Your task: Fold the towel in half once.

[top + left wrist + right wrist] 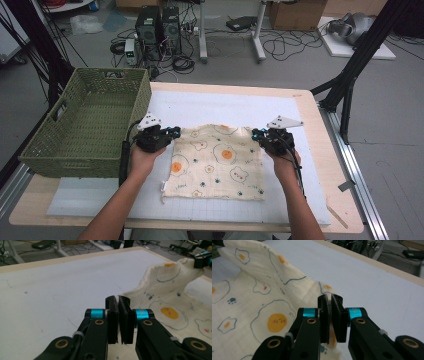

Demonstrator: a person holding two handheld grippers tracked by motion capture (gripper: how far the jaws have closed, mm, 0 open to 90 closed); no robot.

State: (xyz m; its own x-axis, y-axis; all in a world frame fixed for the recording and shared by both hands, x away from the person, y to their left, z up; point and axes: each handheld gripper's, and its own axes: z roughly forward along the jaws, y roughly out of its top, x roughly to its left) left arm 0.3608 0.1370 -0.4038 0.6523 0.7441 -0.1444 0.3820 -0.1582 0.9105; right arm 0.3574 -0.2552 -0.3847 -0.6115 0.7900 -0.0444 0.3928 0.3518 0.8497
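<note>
A cream cloth (216,161) printed with fried eggs and bears lies on the white mat. Its two far corners are lifted off the mat. My left gripper (172,132) is shut on the far left corner, and in the left gripper view the cloth (170,295) runs off to the right from the closed gripper (118,300). My right gripper (256,133) is shut on the far right corner; in the right gripper view the cloth (262,302) spreads left of the closed gripper (330,298). The near edge of the cloth rests flat on the mat.
A green woven basket (50,145) stands at the table's left, close beside my left hand. The white mat (220,102) covers most of the wooden table (320,125). Beyond the table's far edge, computers and cables lie on the floor.
</note>
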